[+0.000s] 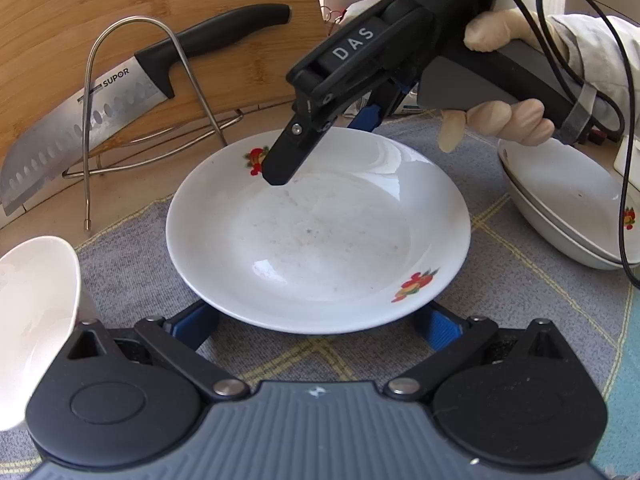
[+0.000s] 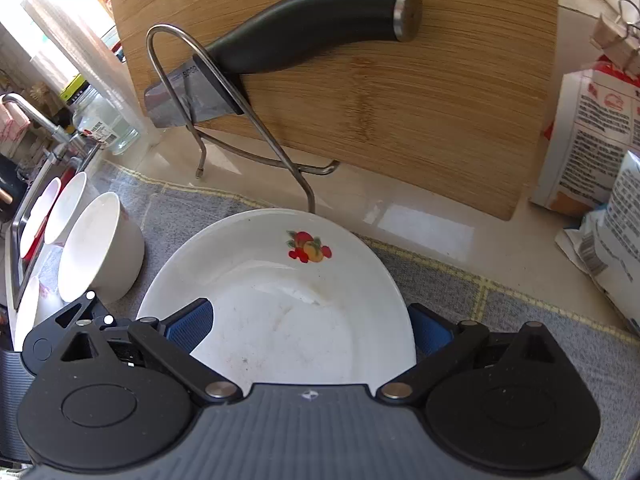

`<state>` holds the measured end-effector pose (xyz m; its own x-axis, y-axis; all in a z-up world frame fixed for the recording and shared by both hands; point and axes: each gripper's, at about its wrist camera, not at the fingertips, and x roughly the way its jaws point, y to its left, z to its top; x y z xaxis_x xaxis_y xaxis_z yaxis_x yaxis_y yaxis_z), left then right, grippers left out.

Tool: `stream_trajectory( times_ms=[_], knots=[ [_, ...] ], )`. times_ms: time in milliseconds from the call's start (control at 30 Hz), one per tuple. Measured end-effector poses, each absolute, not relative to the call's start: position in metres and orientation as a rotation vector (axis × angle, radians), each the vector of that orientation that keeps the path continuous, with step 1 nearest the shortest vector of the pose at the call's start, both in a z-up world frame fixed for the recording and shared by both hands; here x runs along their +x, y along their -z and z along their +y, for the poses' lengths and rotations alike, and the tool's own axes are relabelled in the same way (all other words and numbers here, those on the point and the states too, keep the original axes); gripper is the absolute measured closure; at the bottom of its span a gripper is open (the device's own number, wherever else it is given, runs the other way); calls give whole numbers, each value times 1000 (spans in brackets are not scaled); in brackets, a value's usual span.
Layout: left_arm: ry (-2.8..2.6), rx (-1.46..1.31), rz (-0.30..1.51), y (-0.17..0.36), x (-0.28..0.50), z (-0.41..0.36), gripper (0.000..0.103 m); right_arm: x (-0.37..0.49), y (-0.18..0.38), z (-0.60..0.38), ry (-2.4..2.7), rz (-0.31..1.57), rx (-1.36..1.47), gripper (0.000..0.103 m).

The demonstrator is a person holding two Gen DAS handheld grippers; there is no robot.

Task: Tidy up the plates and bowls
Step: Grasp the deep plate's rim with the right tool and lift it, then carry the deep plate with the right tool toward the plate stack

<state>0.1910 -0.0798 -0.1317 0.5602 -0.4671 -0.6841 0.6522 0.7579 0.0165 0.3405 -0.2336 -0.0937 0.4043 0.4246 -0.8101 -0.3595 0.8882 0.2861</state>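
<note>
A white plate with fruit decals (image 1: pixel 320 232) lies on the grey cloth. My left gripper (image 1: pixel 316 324) is open, and its blue fingers (image 1: pixel 196 324) reach in at the plate's near rim, with the tips hidden under it. My right gripper (image 1: pixel 320 148), held by a gloved hand (image 1: pixel 508 116), comes in from the far right. It is open and straddles the far rim, one finger over the plate's inside and the other beyond the rim. In the right wrist view the plate (image 2: pixel 280 288) fills the gap of the right gripper (image 2: pixel 310 328). A white bowl (image 1: pixel 32 320) stands at the left.
Two stacked plates (image 1: pixel 568 208) sit at the right. A bamboo cutting board (image 2: pixel 380 92), a knife (image 2: pixel 304 28) and a wire rack (image 2: pixel 276 152) stand just behind the plate. Several white bowls (image 2: pixel 96 248) line the sink side, and food bags (image 2: pixel 592 140) are at the right.
</note>
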Motion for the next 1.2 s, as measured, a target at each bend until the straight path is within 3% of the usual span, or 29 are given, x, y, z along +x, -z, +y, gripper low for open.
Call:
stream_trajectory(
  times_ms=[567,1200],
  knots=[
    [674,294,696,130,194,-80,1,345,92,-235,-527,1060,65,6],
    [667,328,684,127,190,-85,2,343,92,-228,-512,1061,33,7]
  ],
)
